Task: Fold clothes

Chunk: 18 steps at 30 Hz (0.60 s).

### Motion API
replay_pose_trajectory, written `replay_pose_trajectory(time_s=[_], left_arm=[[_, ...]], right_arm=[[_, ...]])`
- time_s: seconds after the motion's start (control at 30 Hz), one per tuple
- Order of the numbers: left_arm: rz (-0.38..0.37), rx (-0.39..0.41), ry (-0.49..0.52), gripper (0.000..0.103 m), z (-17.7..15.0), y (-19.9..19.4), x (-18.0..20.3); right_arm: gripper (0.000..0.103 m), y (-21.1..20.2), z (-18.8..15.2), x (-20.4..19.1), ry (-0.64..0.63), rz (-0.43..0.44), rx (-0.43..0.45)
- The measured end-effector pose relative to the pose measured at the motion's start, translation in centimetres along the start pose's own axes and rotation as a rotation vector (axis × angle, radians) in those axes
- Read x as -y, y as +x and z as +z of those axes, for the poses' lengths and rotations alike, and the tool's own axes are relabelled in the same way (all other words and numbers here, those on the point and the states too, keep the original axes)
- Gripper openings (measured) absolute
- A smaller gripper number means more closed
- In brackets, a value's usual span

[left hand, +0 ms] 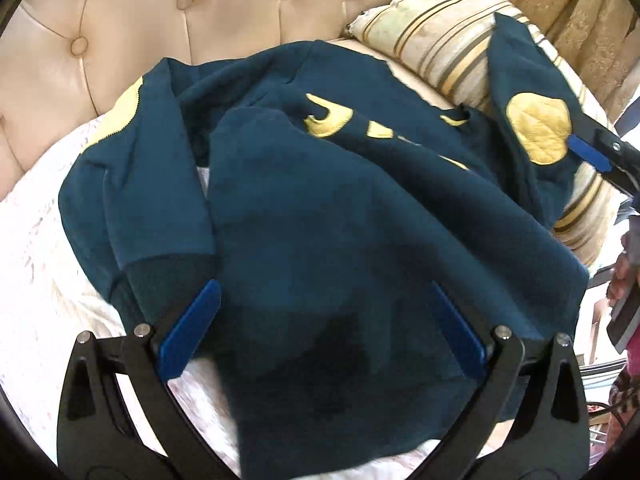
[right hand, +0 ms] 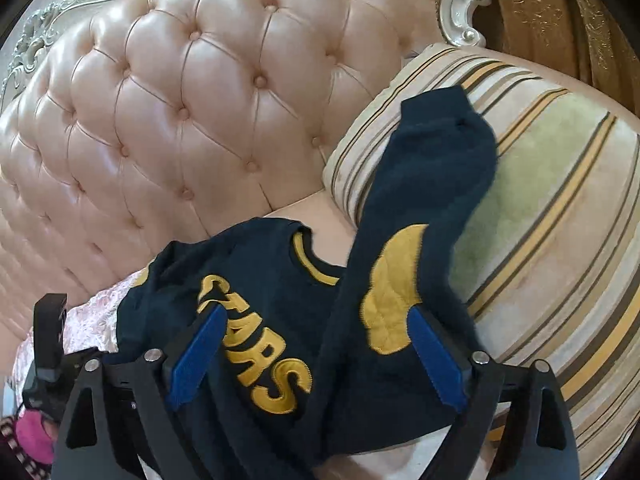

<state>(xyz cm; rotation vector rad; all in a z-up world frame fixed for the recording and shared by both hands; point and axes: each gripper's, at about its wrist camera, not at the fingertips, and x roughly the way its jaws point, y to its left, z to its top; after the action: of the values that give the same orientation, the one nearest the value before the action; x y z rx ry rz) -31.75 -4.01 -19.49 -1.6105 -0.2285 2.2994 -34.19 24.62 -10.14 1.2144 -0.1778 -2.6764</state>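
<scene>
Left wrist view looked down on a dark teal fleece sweatshirt with yellow embroidered lettering and yellow quilted elbow patches point(left hand: 320, 208), spread rumpled over a white lace-patterned bed cover point(left hand: 36, 272). The left gripper point(left hand: 324, 312) stood with its blue-padded jaws wide apart, the body of the sweatshirt lying between and beneath them; neither pad pinched the cloth. One sleeve was folded in along the left side, its dark ribbed cuff just beside the left pad. Behind the garment rose a cream tufted leather headboard with buttons point(left hand: 180, 12), and a cream pillow with gold and brown stripes point(left hand: 436, 44) leaned against it on the right. The other sleeve draped up over that pillow, its yellow patch showing, with a blue pad of the right gripper point(left hand: 588, 152) touching the patch's edge.

Right wrist view showed the right gripper point(right hand: 316, 356) with its jaws spread wide, the sleeve with the yellow patch running up between them onto the striped pillow point(right hand: 560, 208). The right pad lay against the sleeve by the patch; the left pad rested over the lettering on the chest, which read "STARS". Whether the pads actually gripped the cloth could not be told, though the gap looked too broad for a pinch. A person's pink sleeve point(right hand: 34, 432) showed at the lower left.
</scene>
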Motion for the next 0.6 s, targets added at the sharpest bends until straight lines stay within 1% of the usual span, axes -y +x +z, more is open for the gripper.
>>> replay_pose_trajectory(time_s=[0.03,0.07,0.17,0.2,0.23,0.33,0.37,0.4,0.43,0.47,0.5,0.57,0.6], left_arm=[[-0.003,-0.005,-0.003,0.103,0.2,0.3,-0.3],[-0.004,-0.011,-0.002,0.103,0.3,0.5,-0.5],[0.001,-0.027,0.018,0.103,0.3,1.1,-0.6],[0.010,-0.029,0.032,0.103,0.2,1.2,-0.4],[0.021,-0.031,0.047,0.103,0.1,1.4,-0.1],[0.049,-0.033,0.082,0.103,-0.2,1.4,0.3],[0.057,-0.034,0.094,0.103,-0.3,1.4,0.4],[0.062,-0.035,0.106,0.103,-0.4,1.3,0.5],[0.067,-0.037,0.117,0.103,-0.5,1.3,0.5],[0.070,-0.039,0.127,0.103,-0.6,1.2,0.5],[0.072,-0.041,0.136,0.103,-0.7,1.1,0.5],[0.070,-0.043,0.140,0.103,-0.8,0.9,0.4],[0.069,-0.044,0.140,0.103,-0.8,0.8,0.3]], right_arm=[[0.077,-0.5,0.2,0.4,0.001,-0.022,0.023],[0.074,-1.0,0.3,0.8,0.002,-0.045,0.046],[0.074,-2.4,1.0,2.6,0.016,-0.133,0.111],[0.074,-2.3,1.2,3.1,0.016,-0.158,0.105],[0.074,-2.0,1.5,3.7,0.020,-0.165,0.088],[0.073,0.1,1.7,4.4,0.014,-0.148,0.026],[0.061,0.8,1.7,4.5,0.010,-0.141,0.007],[0.042,1.5,1.6,4.4,0.008,-0.138,-0.007],[0.033,2.1,1.5,4.4,0.006,-0.134,-0.021],[0.019,2.8,1.3,4.4,0.004,-0.131,-0.035],[0.009,3.5,1.2,4.3,0.002,-0.127,-0.049],[0.005,4.6,1.0,4.2,-0.003,-0.118,-0.069],[0.005,4.0,0.8,4.1,-0.008,-0.102,-0.041]])
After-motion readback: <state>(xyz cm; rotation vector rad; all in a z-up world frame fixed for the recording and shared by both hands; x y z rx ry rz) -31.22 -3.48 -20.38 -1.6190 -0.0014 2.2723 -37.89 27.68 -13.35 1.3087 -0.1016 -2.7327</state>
